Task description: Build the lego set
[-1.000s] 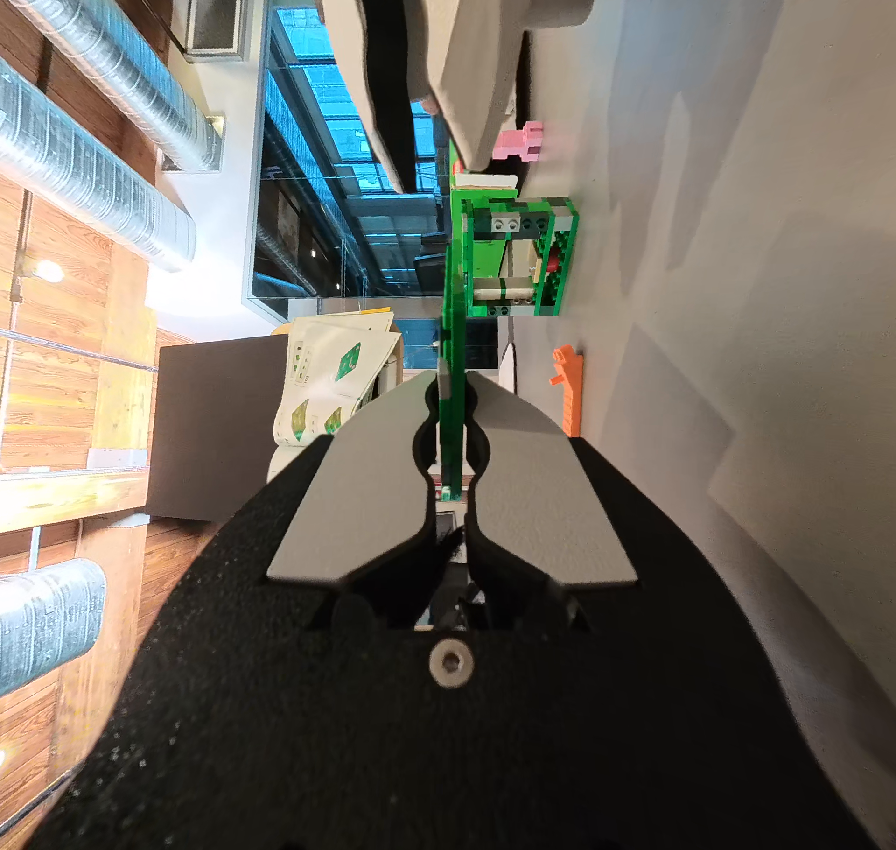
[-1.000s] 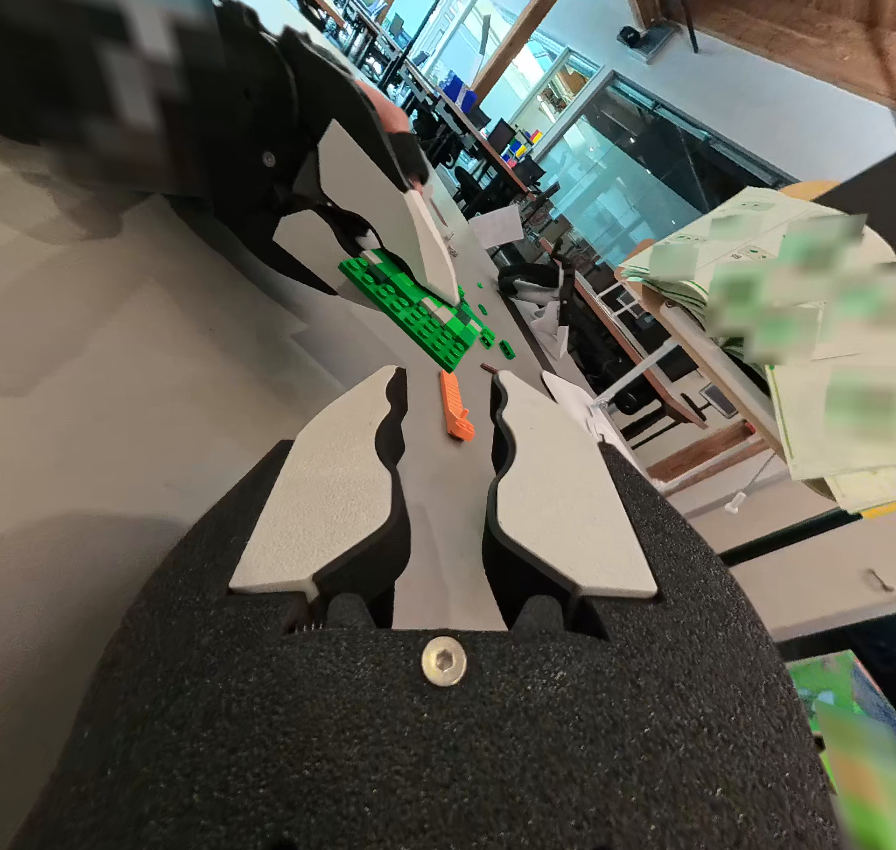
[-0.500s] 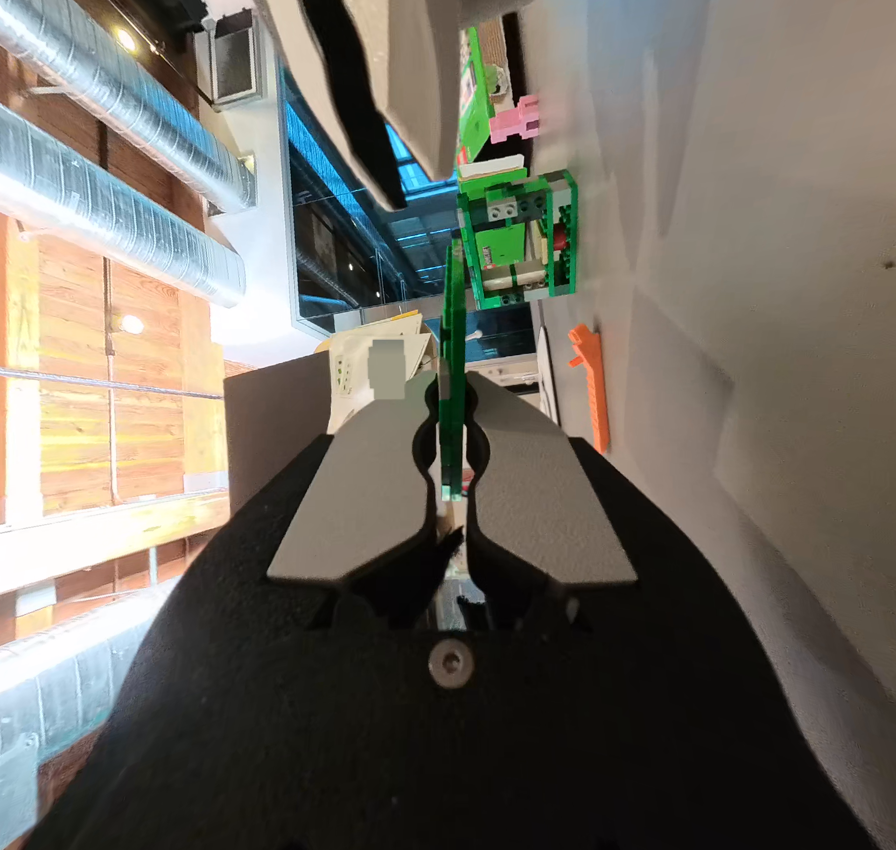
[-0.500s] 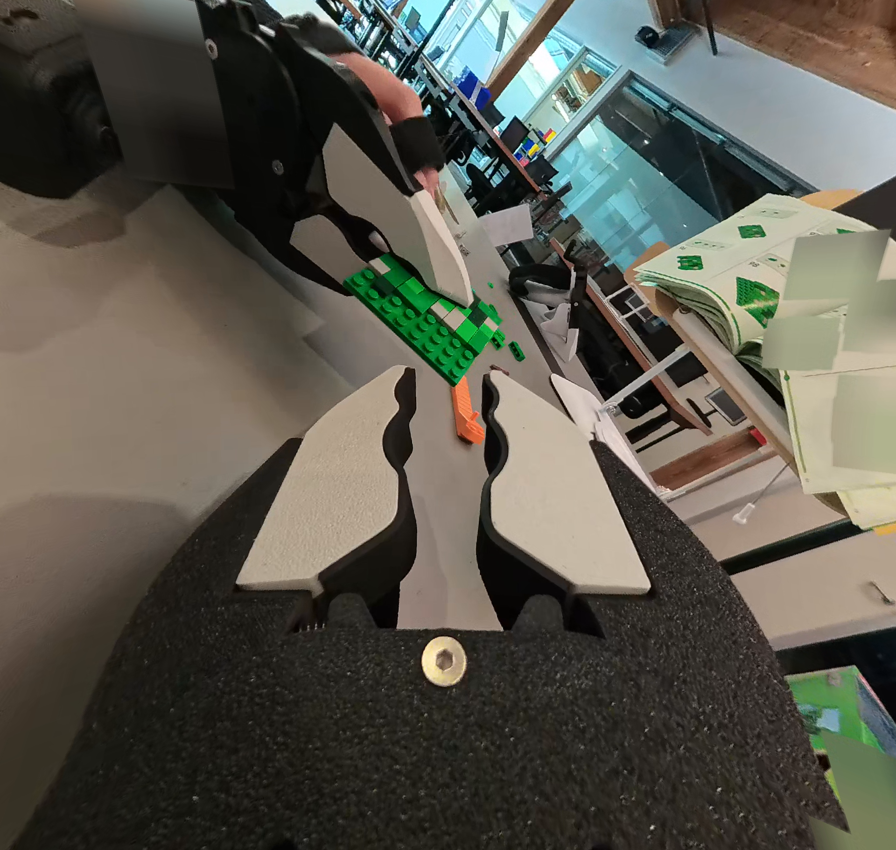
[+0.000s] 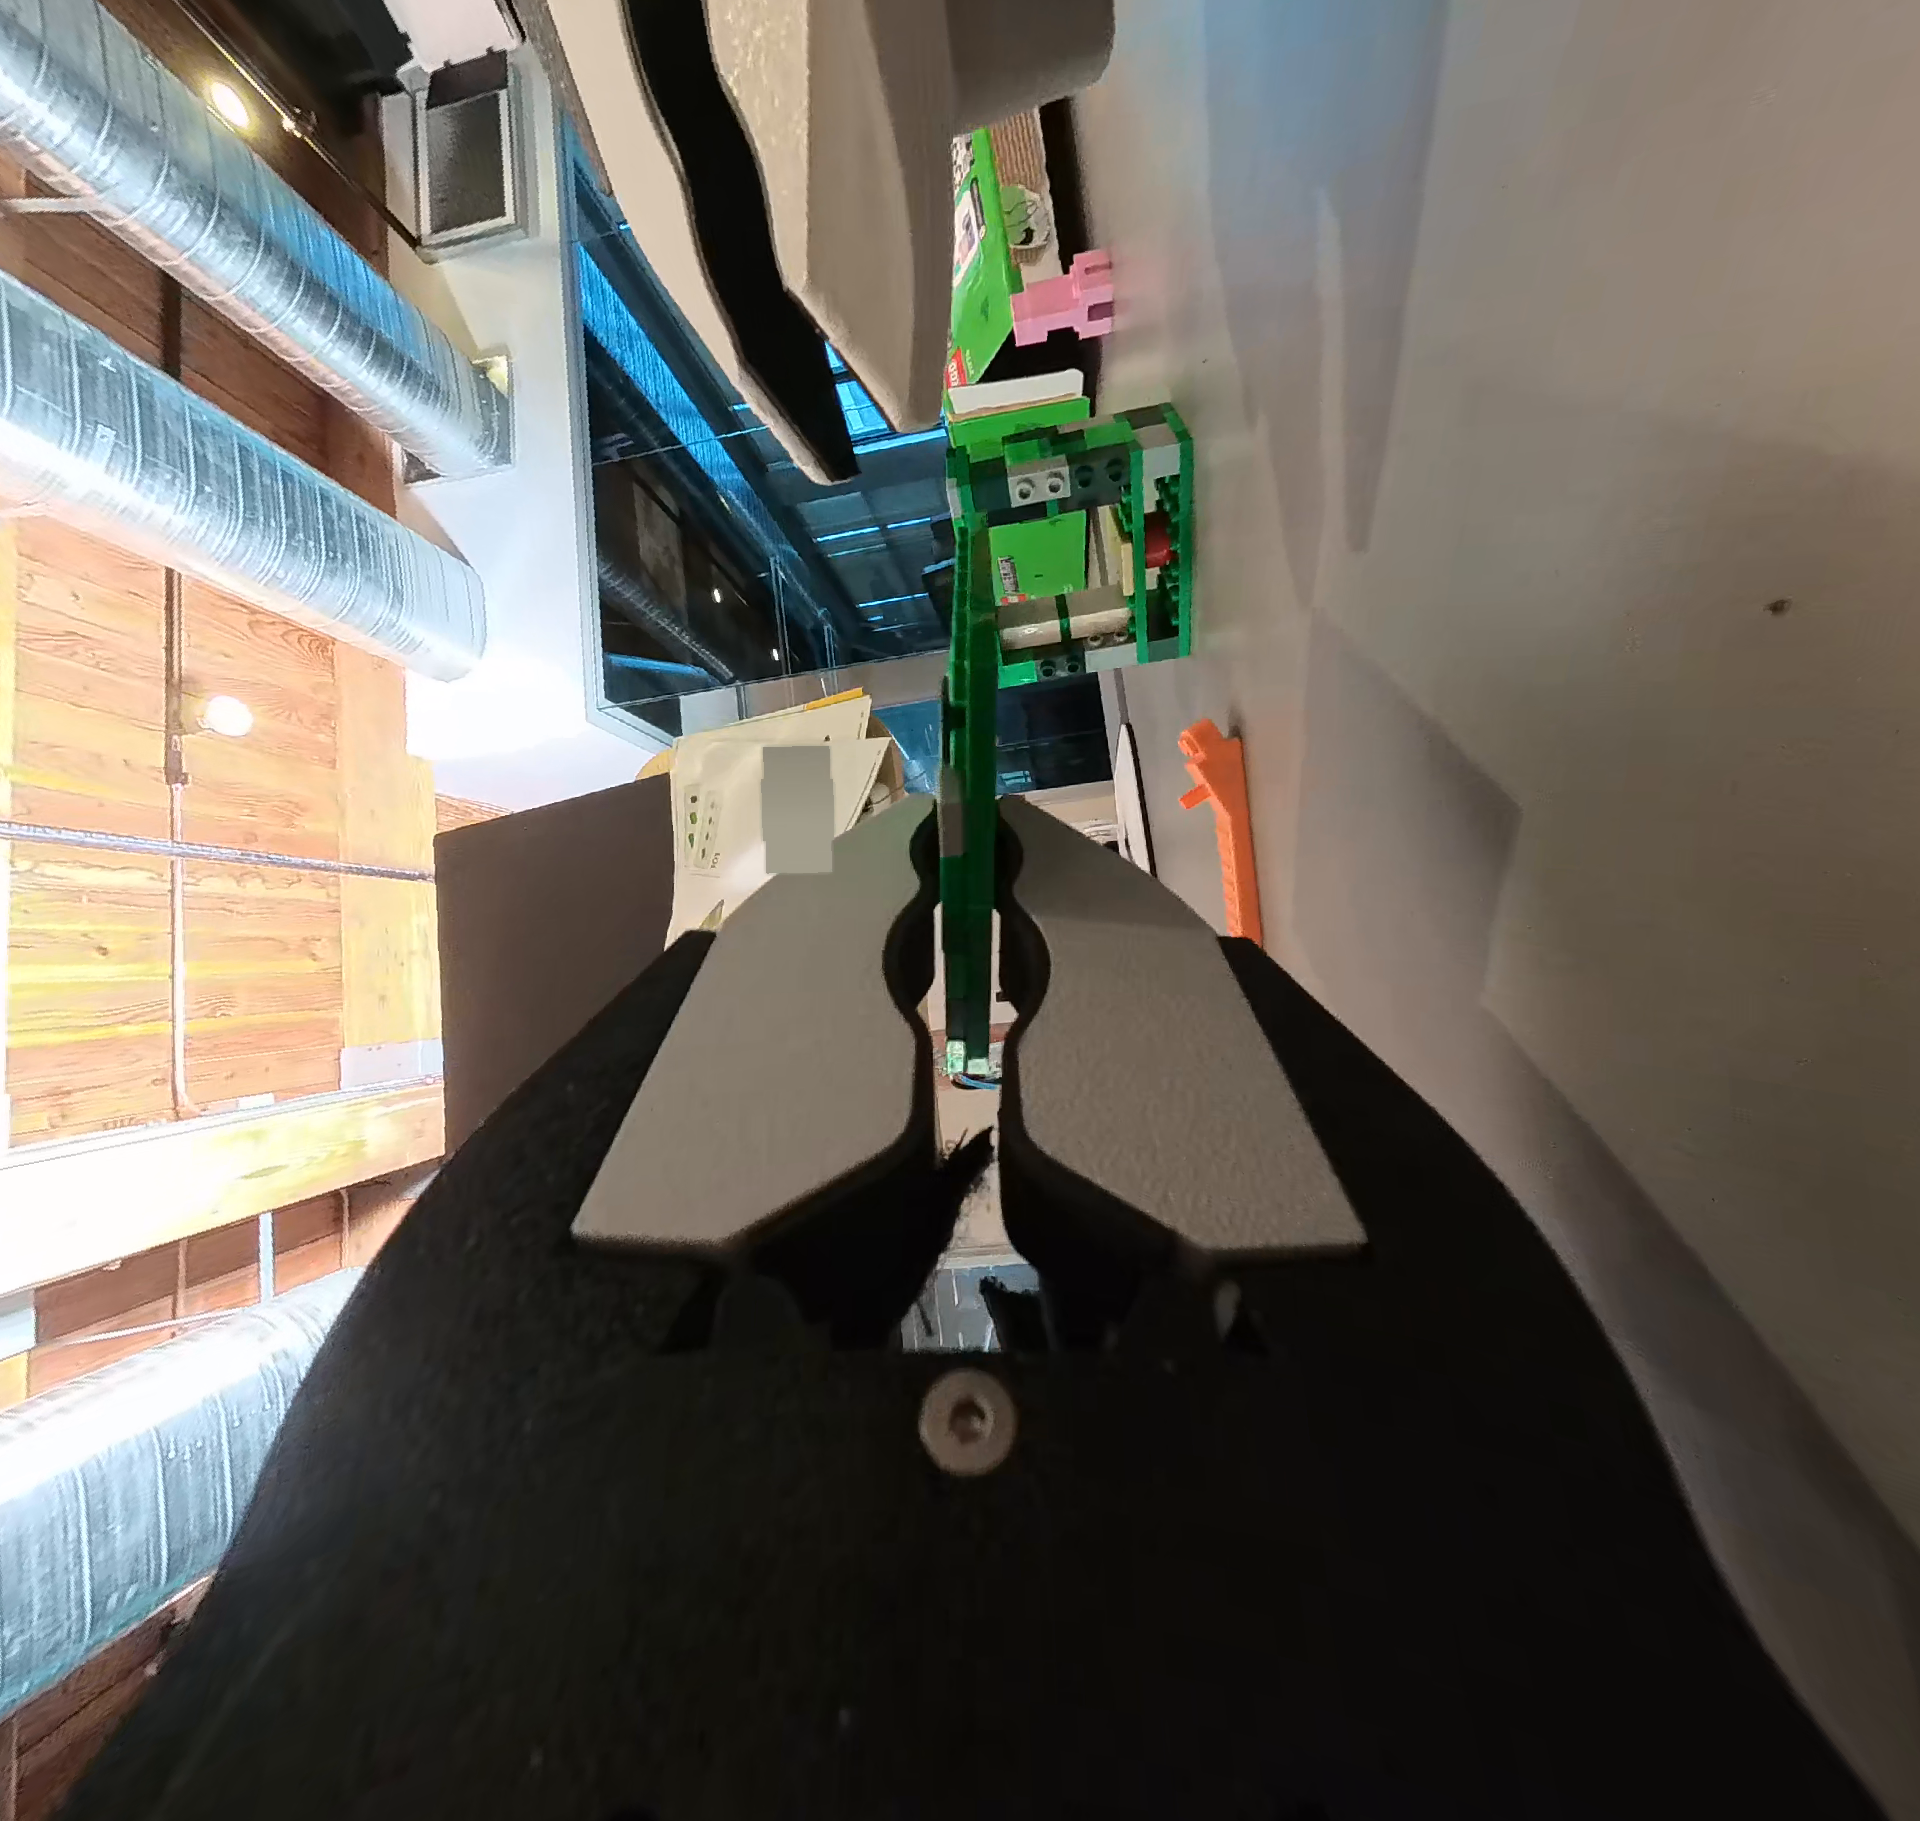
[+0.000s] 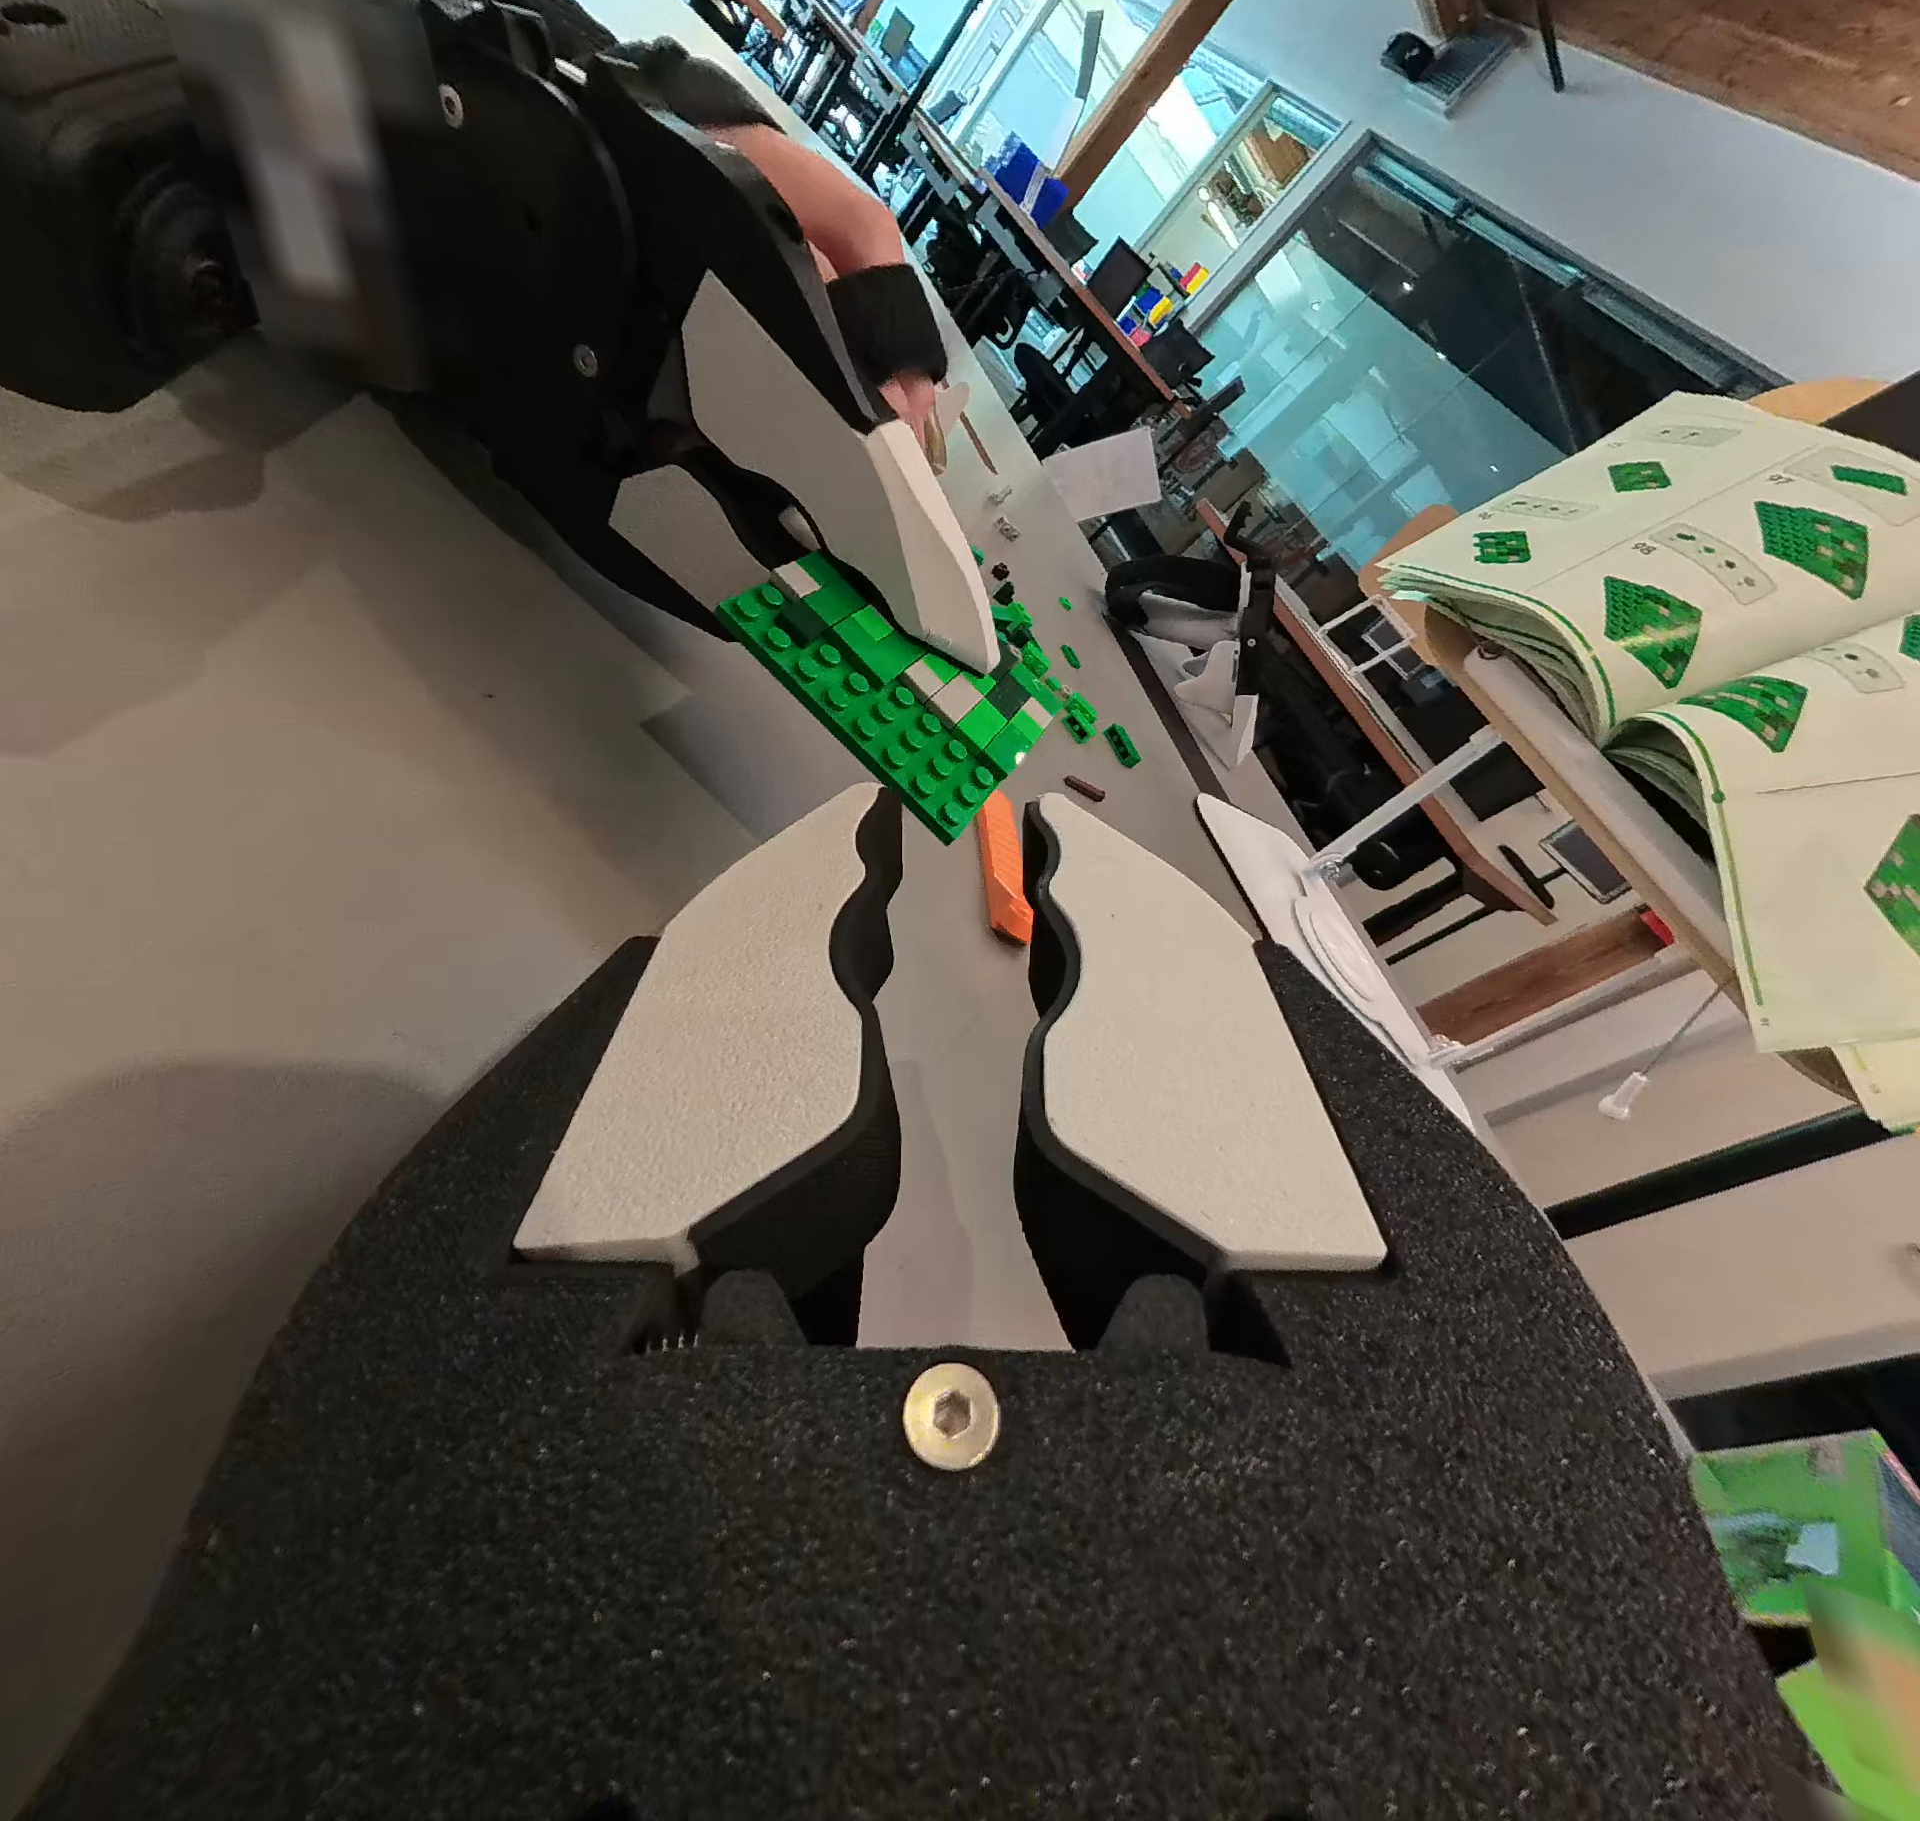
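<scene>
My left gripper [image 5: 966, 815] is shut on a flat green Lego plate [image 5: 968, 732], seen edge-on in the left wrist view, held off the grey table. In the right wrist view the same plate [image 6: 883, 701] shows its studded face, clamped by the left gripper [image 6: 935, 618]. My right gripper [image 6: 961, 805] is open and empty, its tips just short of the plate's near edge. The right gripper's fingers [image 5: 883, 109] fill the top of the left wrist view. A green box-like Lego build [image 5: 1091, 545] stands on the table beyond the plate.
An orange brick separator [image 6: 1003, 878] lies on the table under the plate; it also shows in the left wrist view [image 5: 1231, 836]. A pink Lego piece [image 5: 1070, 301] and small loose green bricks [image 6: 1091, 722] lie farther off. An open instruction booklet [image 6: 1714, 649] is at the right. The gap from one gripper's tips to the other's is roughly 6 cm.
My right gripper has moved closer to the green plate and its jaws have narrowed a little. The left gripper has kept its hold and shifted slightly.
</scene>
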